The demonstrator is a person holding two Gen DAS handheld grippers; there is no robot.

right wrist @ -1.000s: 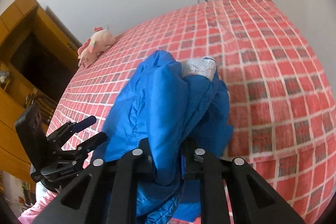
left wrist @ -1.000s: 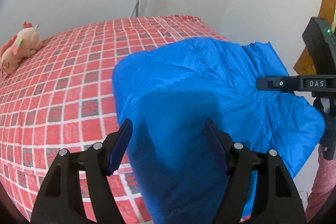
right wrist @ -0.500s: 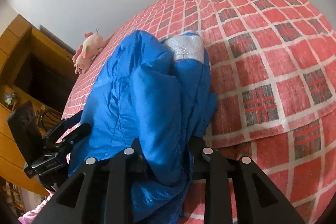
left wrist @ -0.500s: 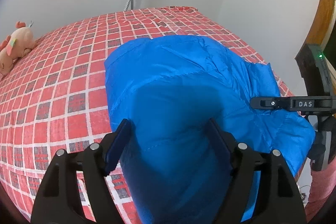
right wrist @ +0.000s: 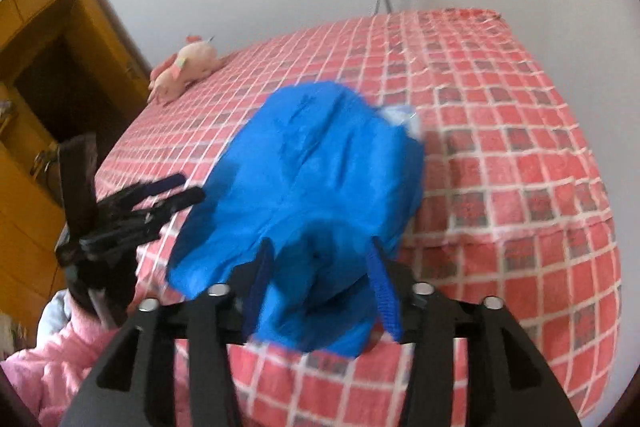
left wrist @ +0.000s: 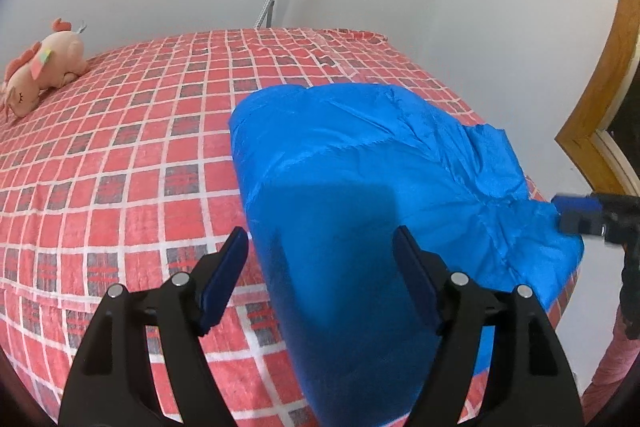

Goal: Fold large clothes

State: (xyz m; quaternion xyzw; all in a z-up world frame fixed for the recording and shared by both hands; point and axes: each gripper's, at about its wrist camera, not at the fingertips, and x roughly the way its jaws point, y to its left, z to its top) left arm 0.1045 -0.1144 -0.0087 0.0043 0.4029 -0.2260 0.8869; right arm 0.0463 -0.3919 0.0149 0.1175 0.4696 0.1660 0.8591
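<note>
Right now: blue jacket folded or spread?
Folded: the blue jacket lies doubled into a compact bundle on the bed, no sleeves spread.

A bright blue padded jacket (left wrist: 360,163) is seen folded into a thick, puffy bundle, laid on the near corner of a bed covered by a red checked sheet (left wrist: 120,163). Its shiny quilted fabric is creased, with stitched seams running across it. One end hangs slightly over the bed's edge. A pale lining patch (right wrist: 400,117) is exposed at the far end of the bundle in the right wrist view.
</note>
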